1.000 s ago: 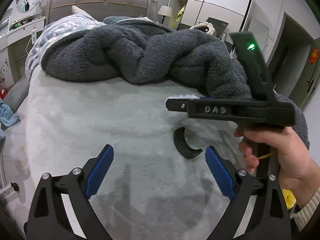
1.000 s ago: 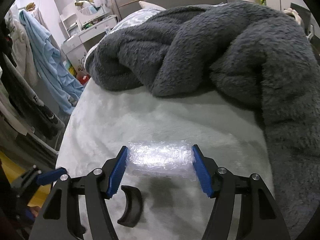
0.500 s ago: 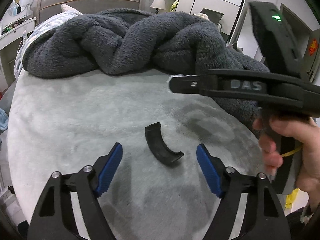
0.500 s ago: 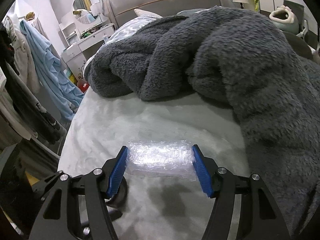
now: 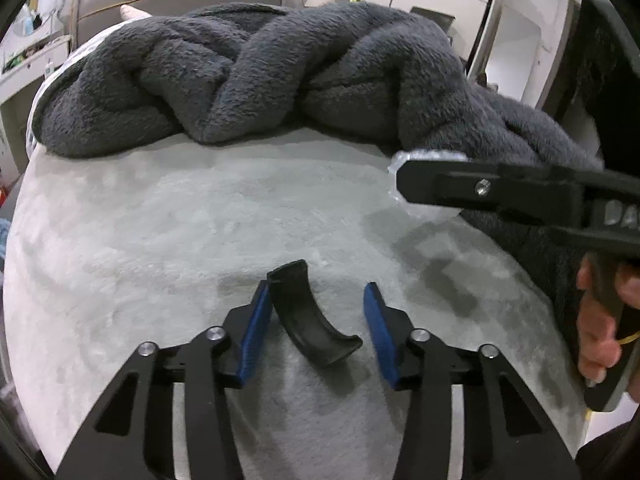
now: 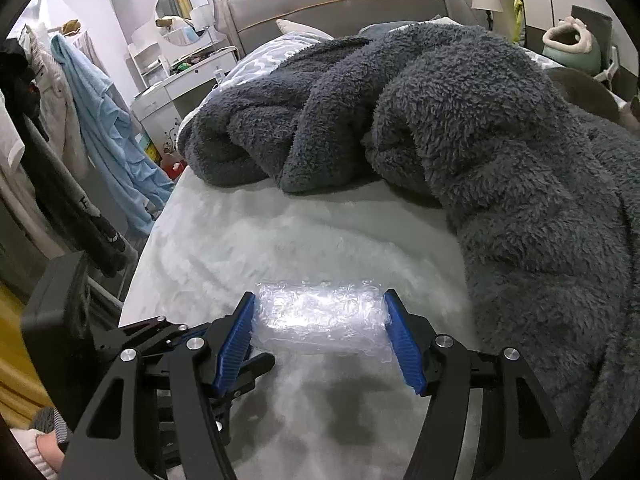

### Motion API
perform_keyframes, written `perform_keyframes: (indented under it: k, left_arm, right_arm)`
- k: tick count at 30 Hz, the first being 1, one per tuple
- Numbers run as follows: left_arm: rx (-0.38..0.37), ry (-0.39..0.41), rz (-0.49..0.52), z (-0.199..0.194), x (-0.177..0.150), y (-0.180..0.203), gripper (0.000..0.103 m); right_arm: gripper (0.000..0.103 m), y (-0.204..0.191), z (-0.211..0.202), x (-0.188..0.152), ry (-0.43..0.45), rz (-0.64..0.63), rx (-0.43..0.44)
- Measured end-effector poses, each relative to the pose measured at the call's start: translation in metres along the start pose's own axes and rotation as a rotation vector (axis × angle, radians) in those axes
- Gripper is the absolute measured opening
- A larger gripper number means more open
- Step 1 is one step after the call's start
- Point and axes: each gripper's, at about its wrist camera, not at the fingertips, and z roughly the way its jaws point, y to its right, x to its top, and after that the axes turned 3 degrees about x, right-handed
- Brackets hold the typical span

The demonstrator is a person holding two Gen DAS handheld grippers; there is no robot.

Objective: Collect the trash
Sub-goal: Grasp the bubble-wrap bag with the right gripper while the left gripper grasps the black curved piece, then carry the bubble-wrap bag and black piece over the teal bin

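Note:
A black curved plastic piece (image 5: 308, 320) lies on the pale bed cover (image 5: 160, 220). My left gripper (image 5: 316, 290) straddles it and its jaws are closing. The left pad (image 5: 256, 320) touches the piece's upper end, while a small gap separates the right pad (image 5: 378, 332) from its lower end. My right gripper (image 6: 319, 300) is shut on a roll of clear bubble wrap (image 6: 320, 320), held just above the bed. In the left wrist view that gripper's finger (image 5: 480, 188) shows side-on at the right, with the bubble wrap (image 5: 428, 158) poking out and a hand (image 5: 596, 320) on its handle.
A bulky dark grey fleece blanket (image 5: 248, 80) is heaped across the far half of the bed and down its right side (image 6: 540, 220). Hanging clothes (image 6: 104, 128) and a dressing table with a round mirror (image 6: 182, 12) stand left of the bed. A padded headboard (image 6: 340, 4) is behind.
My left gripper moved forward and down onto the black curved piece, and its jaws narrowed around it. The right gripper, still holding the bubble wrap, drifted to the right in the left wrist view.

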Motion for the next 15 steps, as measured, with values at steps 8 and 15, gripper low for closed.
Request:
perform_keyframes:
  k: [8, 15]
  left_arm:
    - [0.027, -0.013, 0.023, 0.002, -0.001, 0.006, 0.022]
    - [0.022, -0.017, 0.047, -0.014, -0.007, 0.009, 0.021]
  right_arm:
    - [0.065, -0.014, -0.007, -0.008, -0.011, -0.044, 0.009]
    - [0.065, -0.019, -0.033, -0.008, 0.028, -0.025, 0.020]
